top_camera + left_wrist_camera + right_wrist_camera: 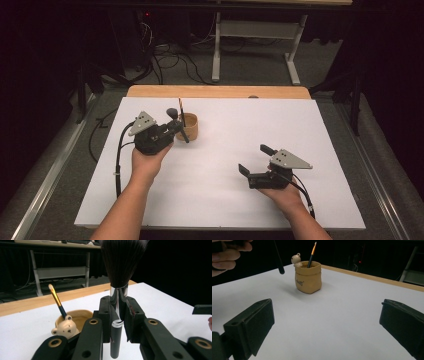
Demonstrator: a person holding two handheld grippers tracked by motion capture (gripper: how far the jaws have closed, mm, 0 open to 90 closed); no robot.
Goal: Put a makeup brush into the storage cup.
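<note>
White worktop [210, 190], wide bare room centre and right. Tan pot [189, 127] near far edge, left of centre. Left gripper [117, 315] fingers clamp brush [119, 277] upright beside pot. Right gripper [254, 159] fingers spread wide, empty, toward near-right corner.

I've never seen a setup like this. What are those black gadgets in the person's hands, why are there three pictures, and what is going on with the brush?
There is no robot arm here. A person holds a hand-operated gripper in each hand. The high view looks down on the white table from above. The other two pictures come from small cameras riding on each gripper, looking along its black jaws.

The left gripper is shut on a makeup brush, clamping its shiny handle with the bristles pointing up. The right gripper is open with nothing between its jaws.

On the table stands a tan pot with a little bear figure on its rim. A thin brush already stands inside it.
</note>
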